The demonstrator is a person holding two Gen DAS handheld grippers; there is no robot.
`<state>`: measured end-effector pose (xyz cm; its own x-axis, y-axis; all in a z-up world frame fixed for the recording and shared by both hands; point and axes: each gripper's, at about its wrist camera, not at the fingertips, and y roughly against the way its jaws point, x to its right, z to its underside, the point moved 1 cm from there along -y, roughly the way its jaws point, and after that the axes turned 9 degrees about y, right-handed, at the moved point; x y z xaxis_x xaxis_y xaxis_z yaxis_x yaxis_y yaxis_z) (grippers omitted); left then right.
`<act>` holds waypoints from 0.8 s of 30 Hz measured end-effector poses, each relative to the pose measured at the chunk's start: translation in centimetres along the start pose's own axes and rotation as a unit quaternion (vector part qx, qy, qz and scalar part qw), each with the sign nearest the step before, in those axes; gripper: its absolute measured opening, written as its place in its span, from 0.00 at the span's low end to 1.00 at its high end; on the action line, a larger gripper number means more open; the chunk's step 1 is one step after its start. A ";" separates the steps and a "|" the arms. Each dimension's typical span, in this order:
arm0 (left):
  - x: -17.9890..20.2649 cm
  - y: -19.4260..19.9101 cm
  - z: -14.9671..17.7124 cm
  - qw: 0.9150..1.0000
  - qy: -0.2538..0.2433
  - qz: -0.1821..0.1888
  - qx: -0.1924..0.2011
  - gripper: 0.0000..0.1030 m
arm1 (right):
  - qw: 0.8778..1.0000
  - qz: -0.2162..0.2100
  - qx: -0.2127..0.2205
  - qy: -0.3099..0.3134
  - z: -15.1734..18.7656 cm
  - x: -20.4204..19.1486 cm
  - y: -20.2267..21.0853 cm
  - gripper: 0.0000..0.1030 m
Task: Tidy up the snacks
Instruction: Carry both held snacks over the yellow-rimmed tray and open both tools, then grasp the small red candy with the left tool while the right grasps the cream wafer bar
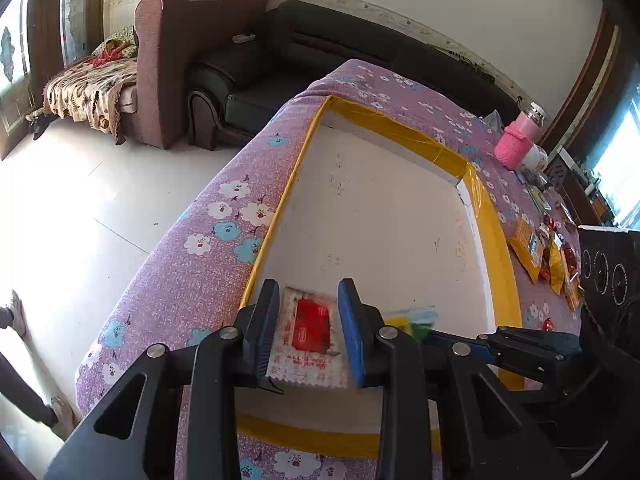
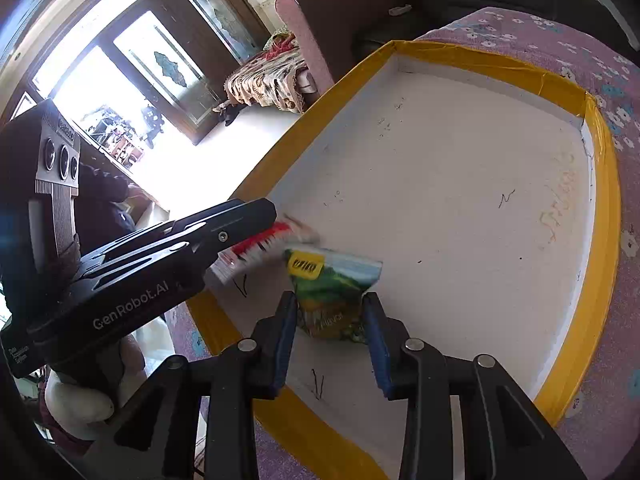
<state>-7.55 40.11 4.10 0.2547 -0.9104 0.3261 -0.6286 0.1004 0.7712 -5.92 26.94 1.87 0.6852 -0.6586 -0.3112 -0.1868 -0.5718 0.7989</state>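
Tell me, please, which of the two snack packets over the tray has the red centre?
The white packet between the left gripper's fingers; the other packet, at the right gripper, is green and yellow.

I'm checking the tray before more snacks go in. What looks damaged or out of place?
Nothing is spilled. The white tray looks worn: pen scribbles and an orange stain mark its floor, and the yellow tape on its rim is wrinkled at the far corner. Other snack packets still lie on the purple cloth beside it.
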 end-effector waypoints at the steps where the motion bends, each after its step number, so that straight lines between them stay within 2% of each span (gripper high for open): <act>1: -0.2 0.2 0.0 1.000 0.006 0.001 0.001 0.33 | 1.000 0.000 0.002 -0.002 -0.2 0.1 0.2 0.42; 6: -1.3 2.0 0.0 0.998 0.051 0.022 0.002 0.38 | 0.999 -0.001 0.032 -0.002 -0.3 0.5 3.2 0.44; 8: -1.6 3.2 0.0 0.997 0.071 0.019 0.009 0.50 | 0.998 -0.004 0.059 0.002 0.0 0.6 5.2 0.48; 10: -1.6 4.7 0.3 0.996 0.087 0.020 0.027 0.57 | 0.996 -0.002 0.086 0.002 0.5 0.9 7.3 0.52; 15: 0.3 7.3 1.4 0.992 0.105 0.052 0.049 0.58 | 0.991 0.009 0.133 -0.020 2.5 3.7 12.2 0.52; 17: 2.0 7.5 1.7 0.992 0.100 0.064 0.046 0.58 | 0.988 0.019 0.148 -0.035 3.6 5.6 14.0 0.52; 20: 6.0 7.4 2.3 0.994 0.064 0.080 0.032 0.58 | 0.982 0.037 0.169 -0.075 6.0 9.9 16.6 0.52; 24: 11.6 6.8 3.9 0.994 0.007 0.107 0.012 0.58 | 0.967 0.075 0.194 -0.149 10.2 17.0 21.1 0.54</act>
<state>-11.73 28.65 11.07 0.1228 -0.8633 0.4895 -0.6870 0.2820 0.6697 -5.35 -1.32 8.22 0.4068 -0.8270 -0.3881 -0.5585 -0.5614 0.6107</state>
